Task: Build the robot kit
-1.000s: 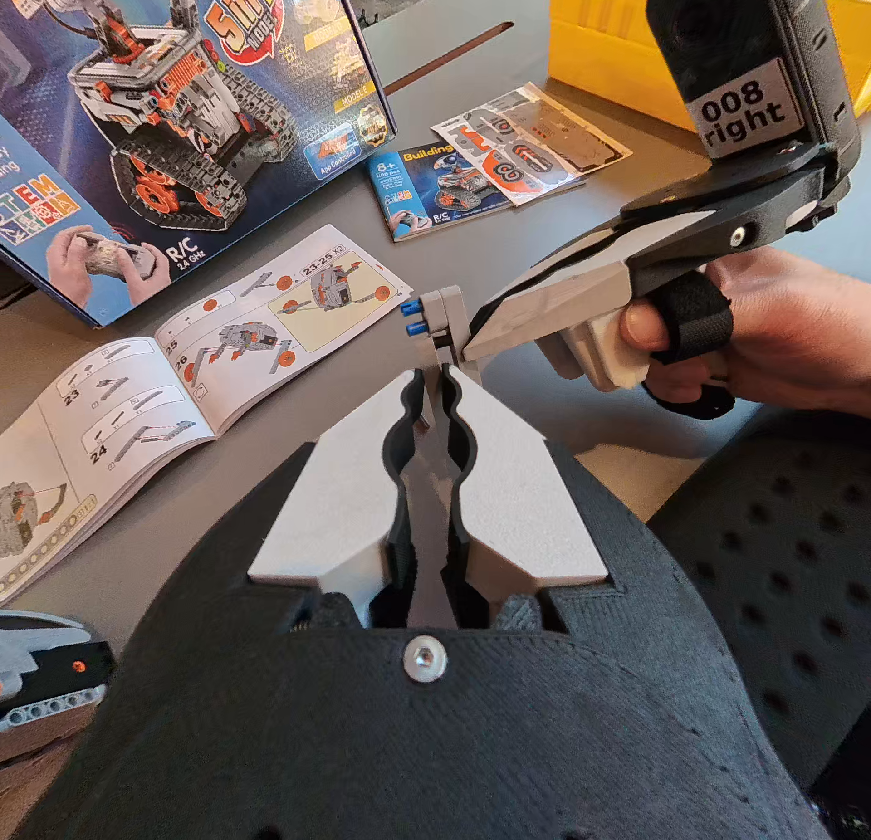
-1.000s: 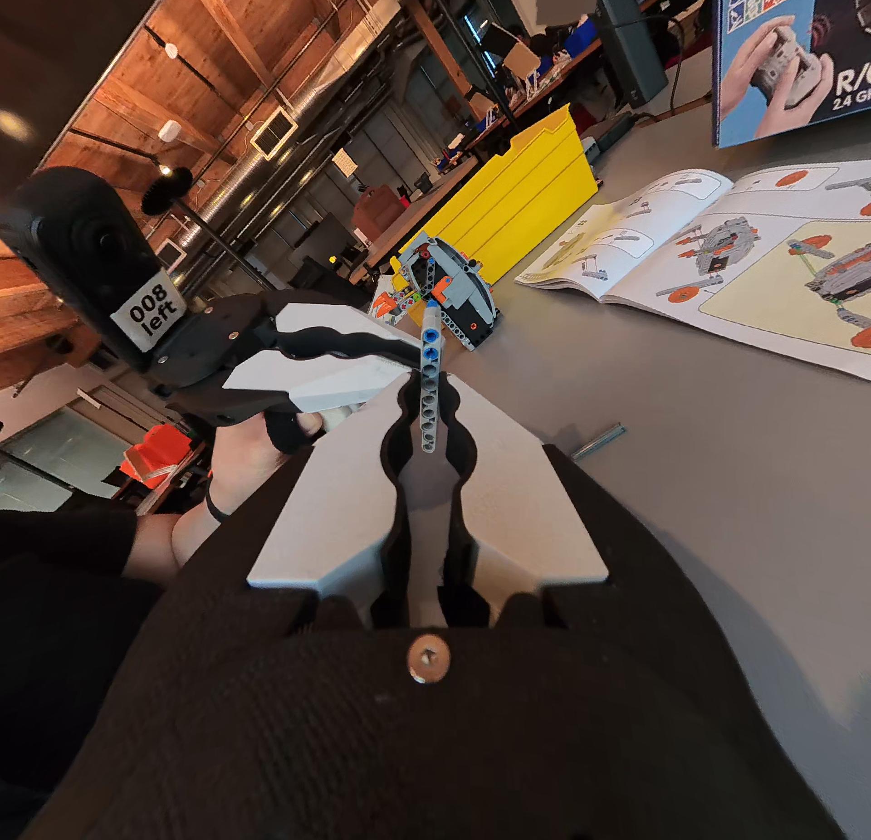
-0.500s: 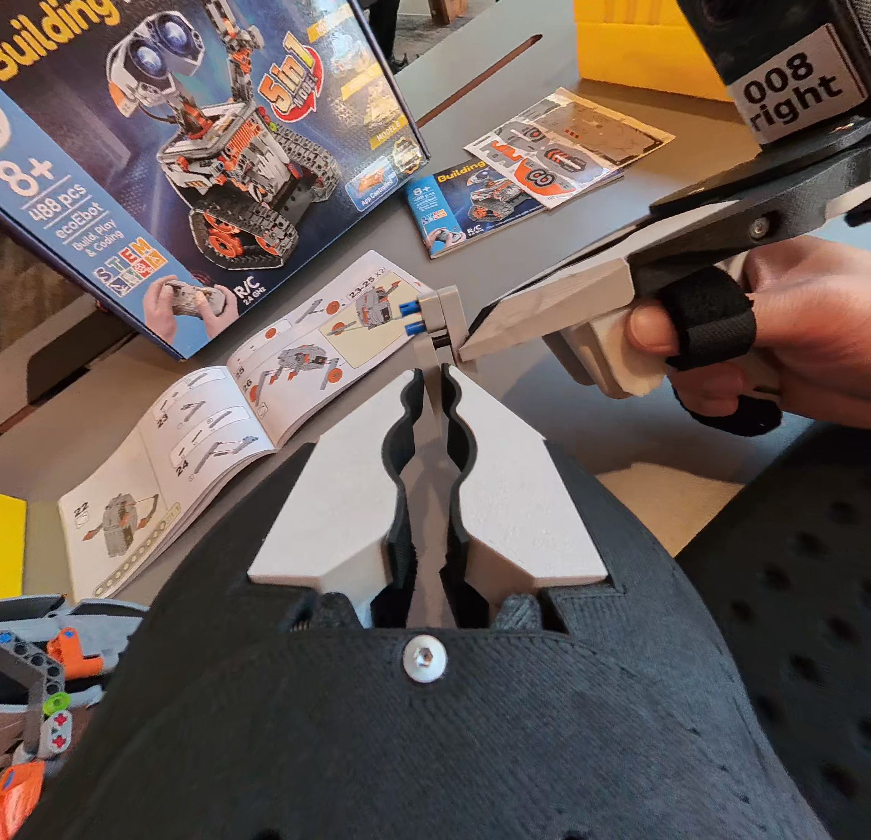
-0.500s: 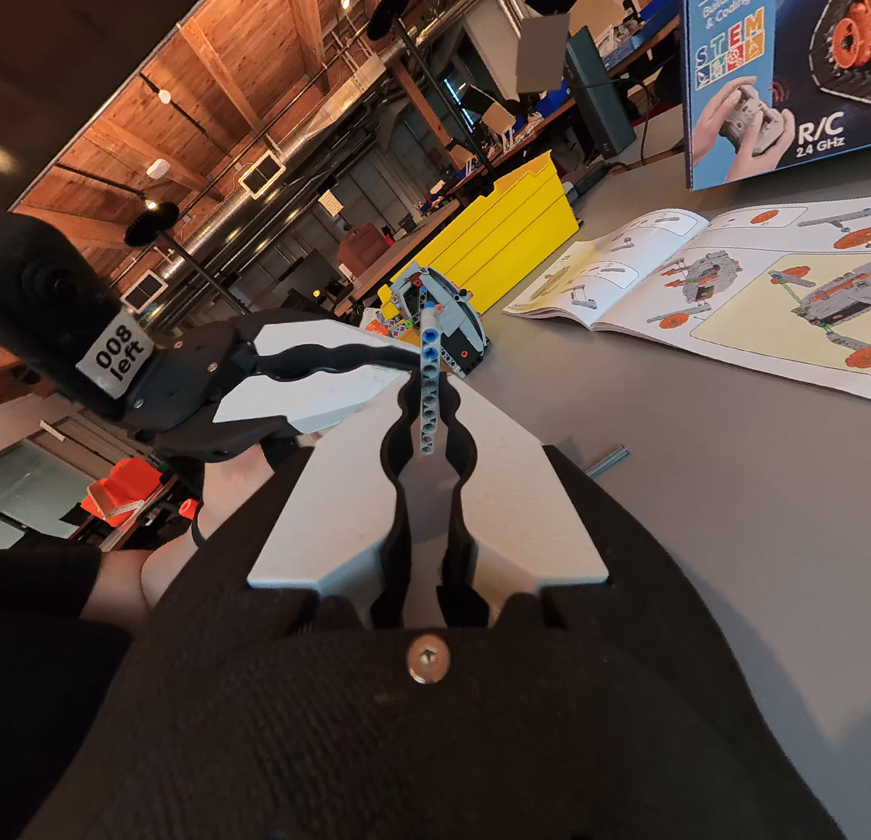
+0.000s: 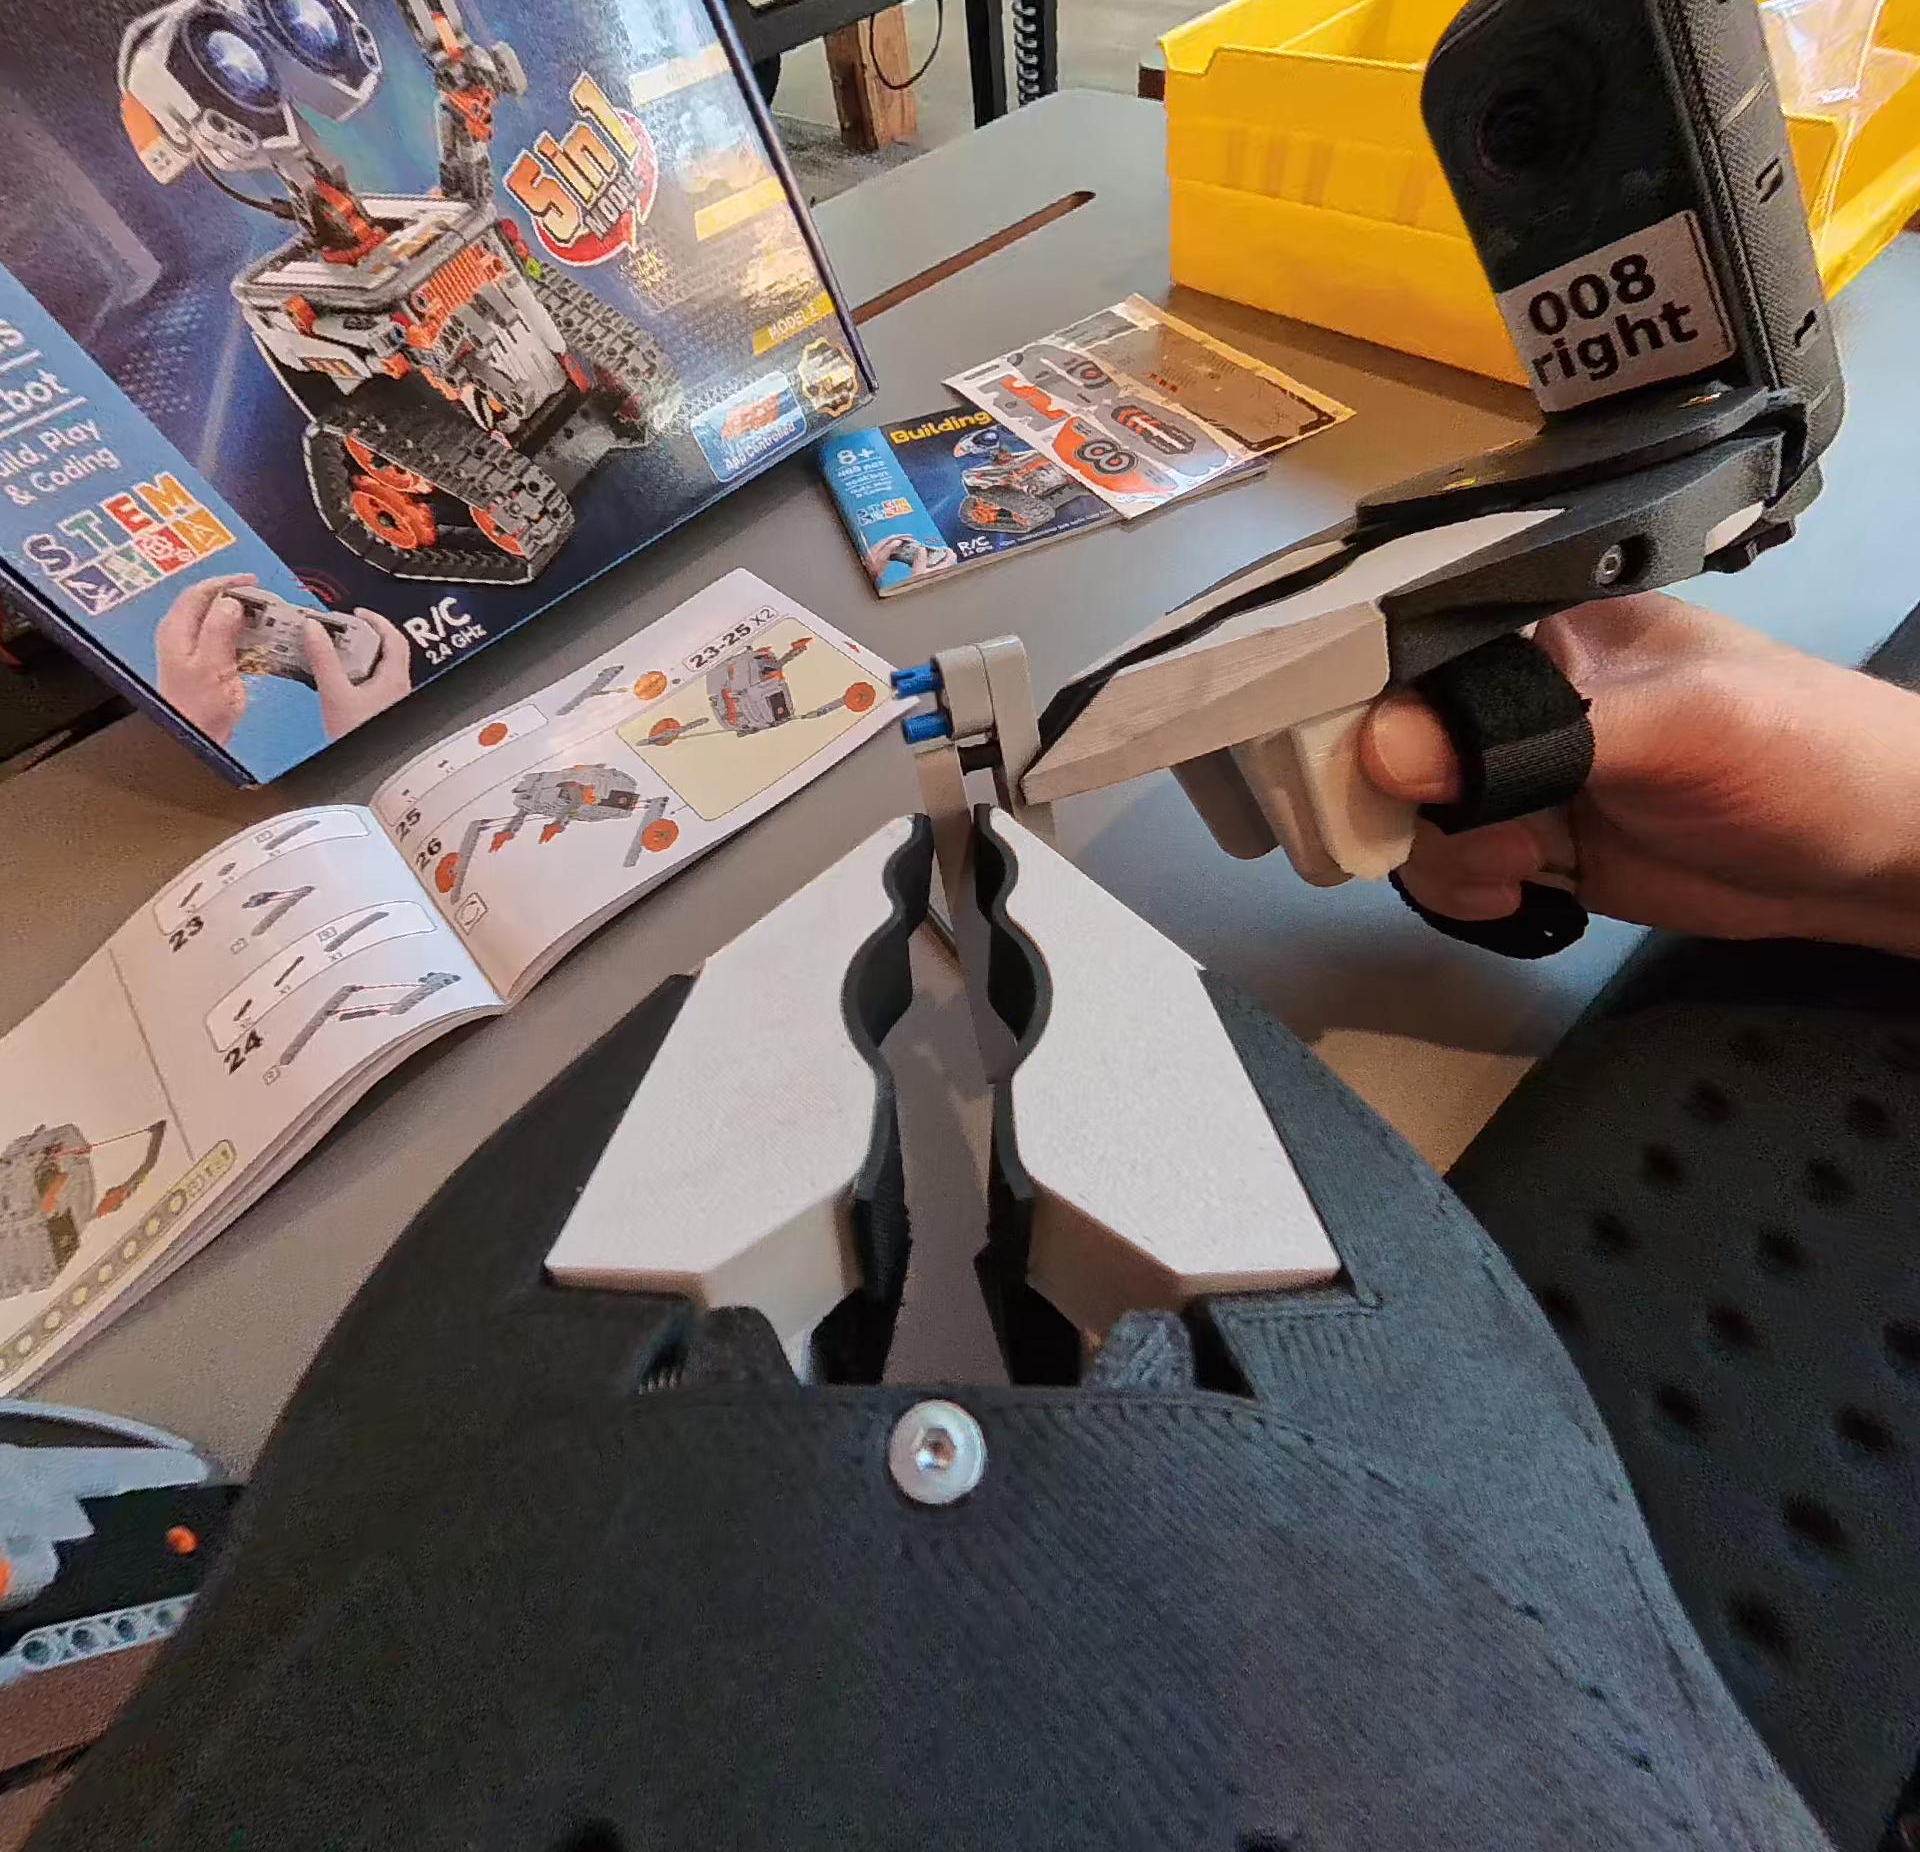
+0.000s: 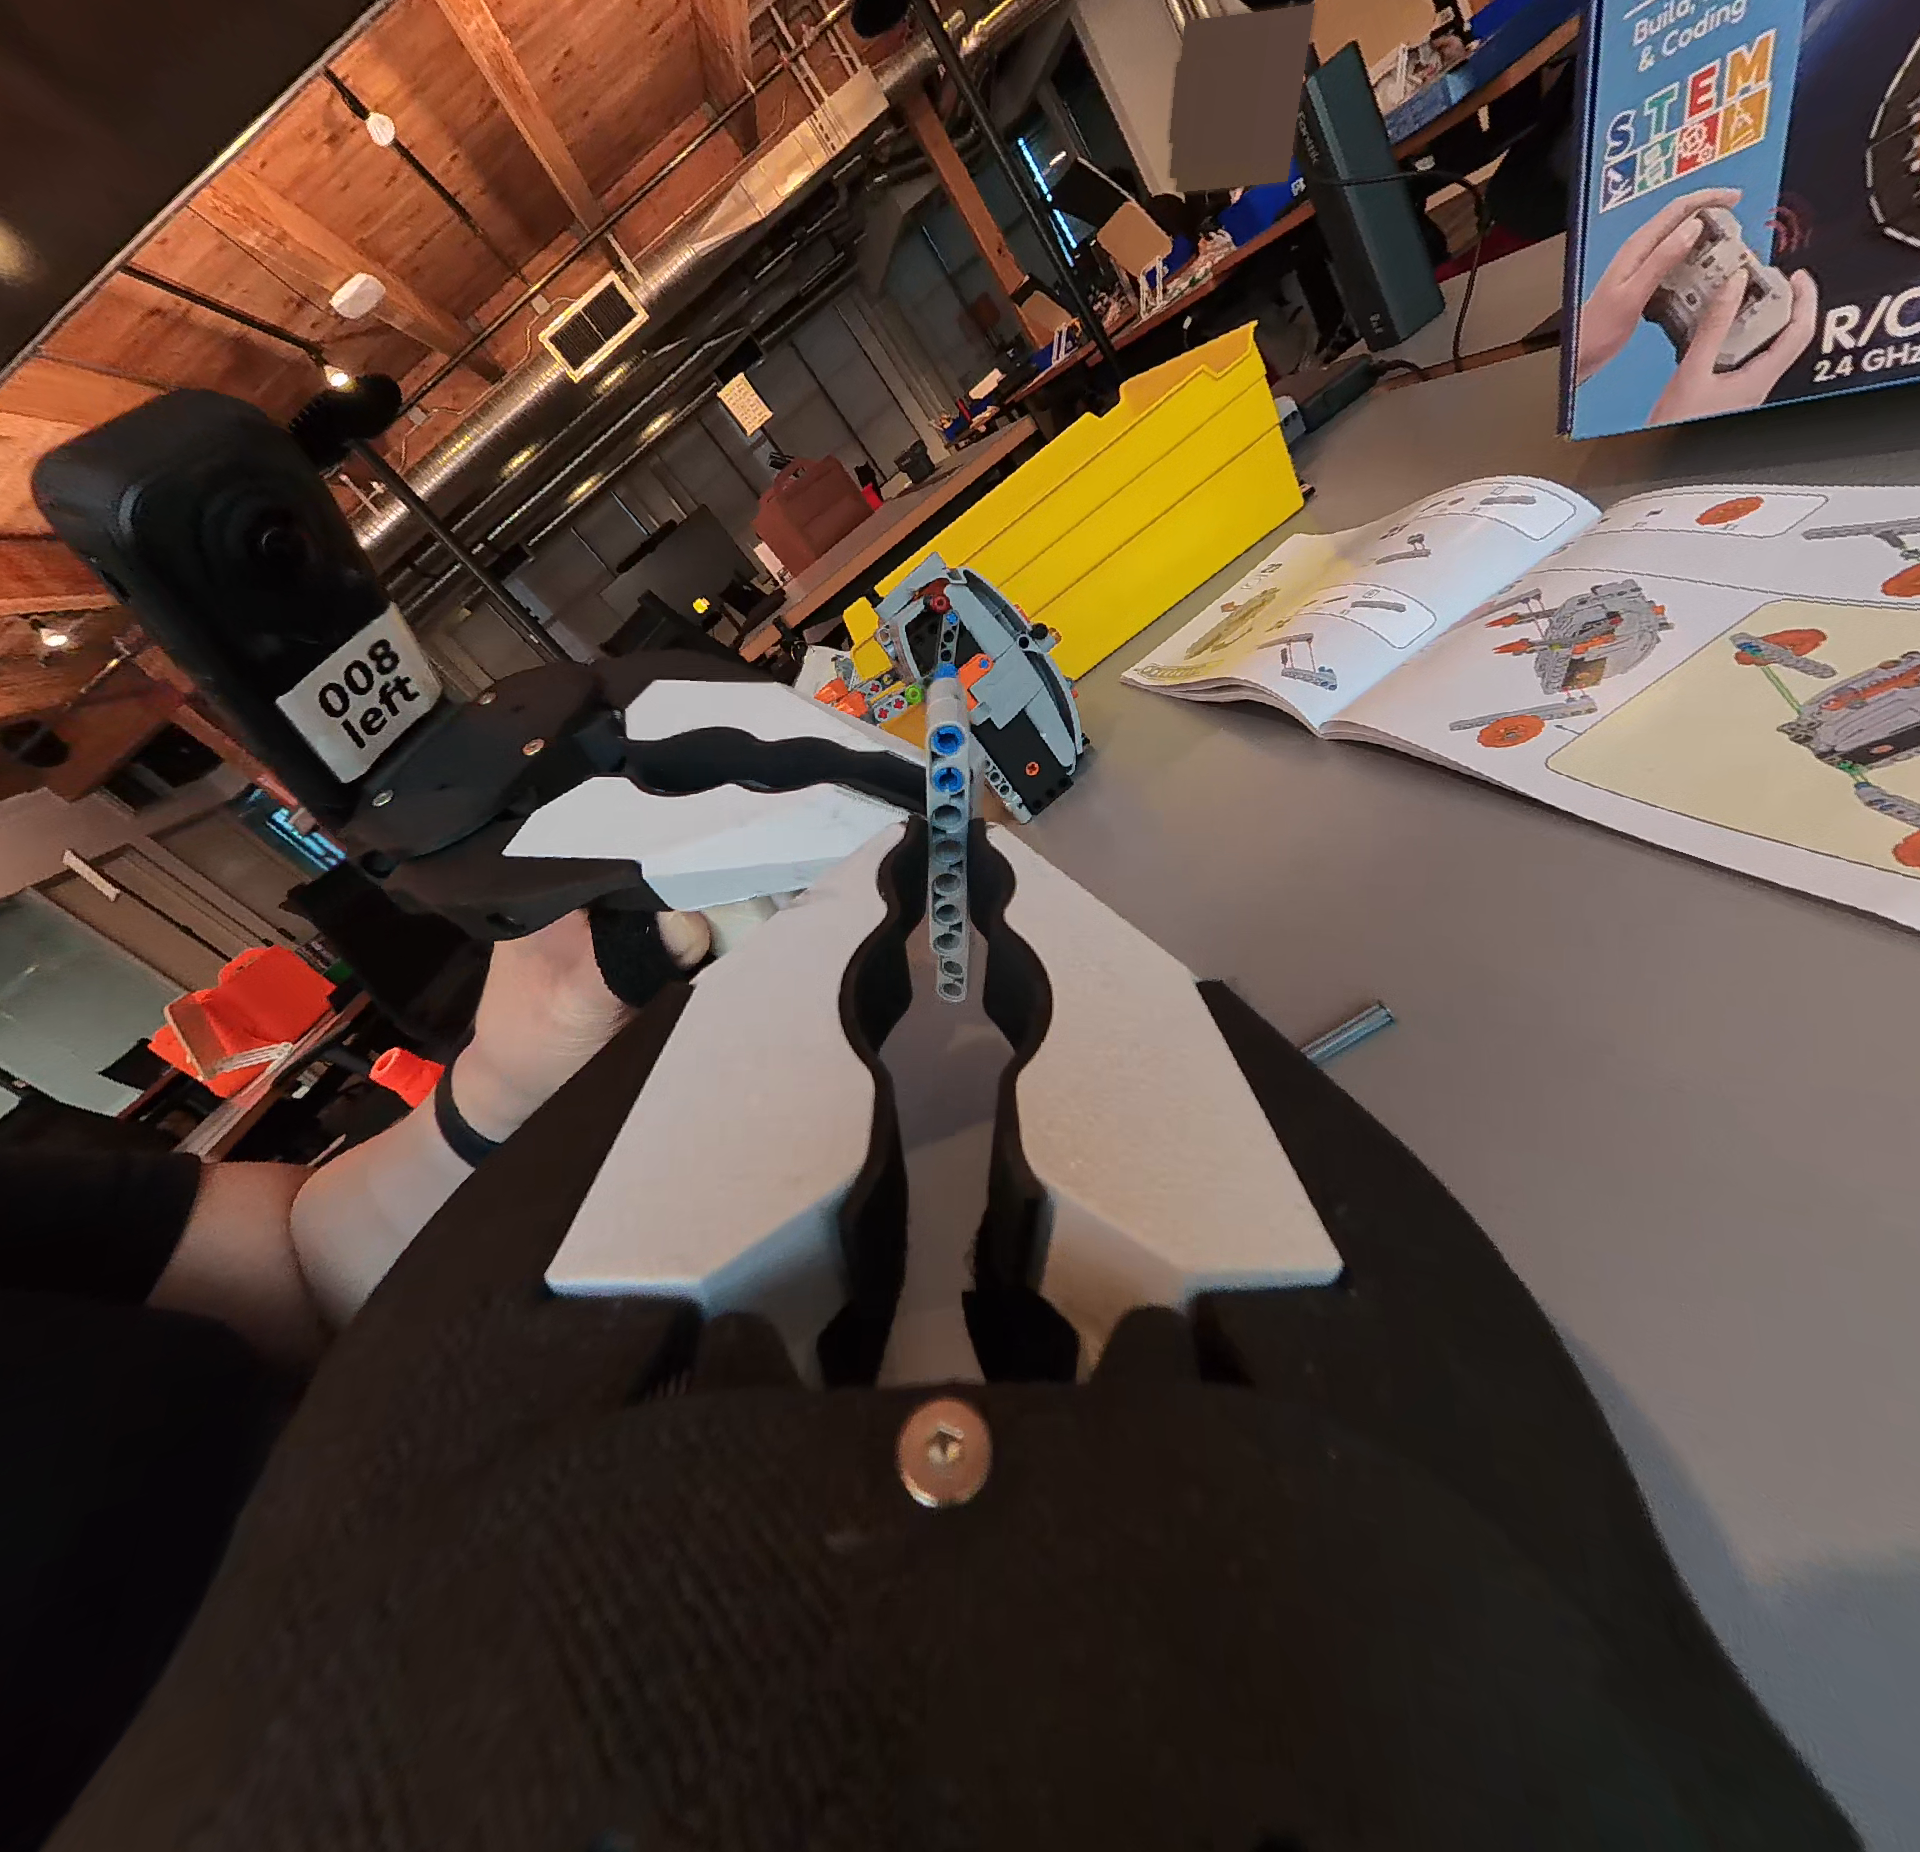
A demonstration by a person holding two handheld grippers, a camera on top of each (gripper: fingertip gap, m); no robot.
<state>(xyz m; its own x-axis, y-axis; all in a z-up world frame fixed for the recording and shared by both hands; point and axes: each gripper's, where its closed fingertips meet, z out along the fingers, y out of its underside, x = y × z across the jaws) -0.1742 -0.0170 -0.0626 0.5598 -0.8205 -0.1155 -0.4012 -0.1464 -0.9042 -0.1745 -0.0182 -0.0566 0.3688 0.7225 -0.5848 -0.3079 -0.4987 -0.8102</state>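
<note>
Both tools, left tool point(image 5: 948, 838) and right tool point(image 6: 948, 846), still clamp grey beam point(image 6: 948, 867), box seemingly shifted left

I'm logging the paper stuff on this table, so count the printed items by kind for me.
Boxes: 1
Open manuals: 1
Closed booklets: 1
Sticker sheets: 1
Total: 4
</note>
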